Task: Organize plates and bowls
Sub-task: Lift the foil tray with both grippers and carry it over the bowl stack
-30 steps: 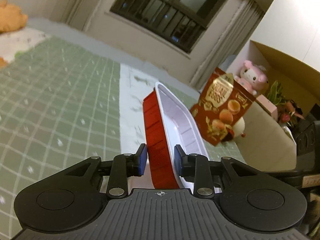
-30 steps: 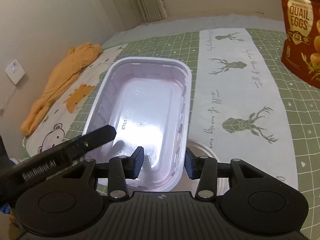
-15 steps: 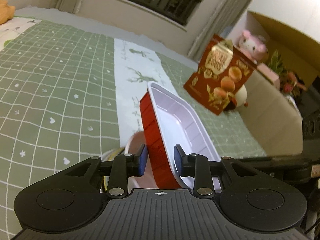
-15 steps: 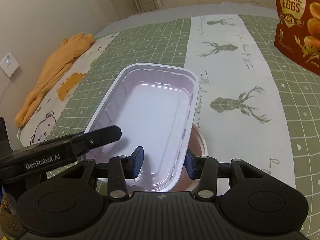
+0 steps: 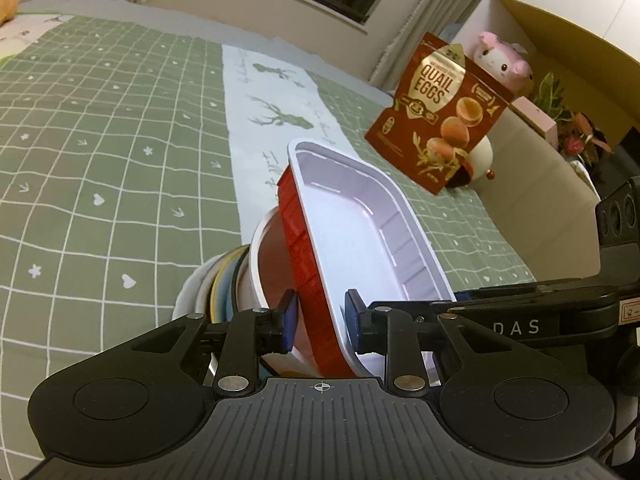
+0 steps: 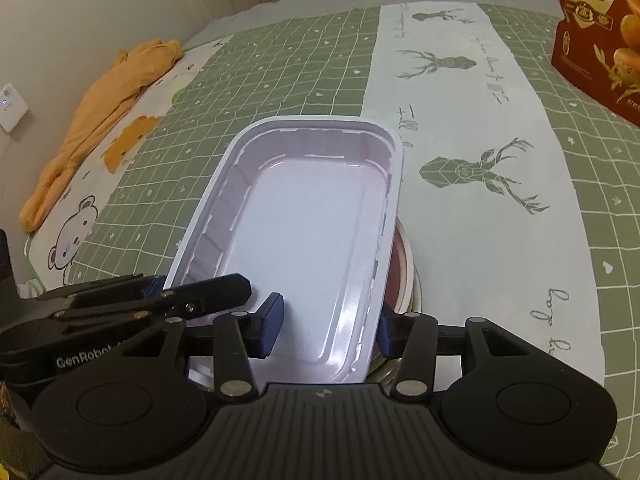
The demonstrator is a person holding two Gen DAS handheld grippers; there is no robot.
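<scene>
We hold a rectangular tray (image 5: 360,232), red outside and white inside, over a stack of dishes on the green checked cloth (image 5: 100,152). Our left tool (image 5: 318,320) straddles the tray's left long wall, one blue pad against the red outside and the other inside against the white lining, so it is clamped on that wall. Our right tool (image 6: 326,328) straddles the opposite long wall in the same way, one pad inside the tray (image 6: 308,240) and one outside; whether both pads press the wall we cannot tell for certain, though they sit close on either side of it.

The tray is tilted in the left view and sits partly within a round bowl (image 5: 268,264) with a white rim and reddish inside. That bowl rests on a stack of plates (image 5: 212,284). In the right view the bowl (image 6: 402,264) peeks out beside the tray's right edge.

A red bag of quail eggs (image 5: 436,112) stands well beyond the stack. An orange garment (image 6: 96,120) lies far left on the cloth.
</scene>
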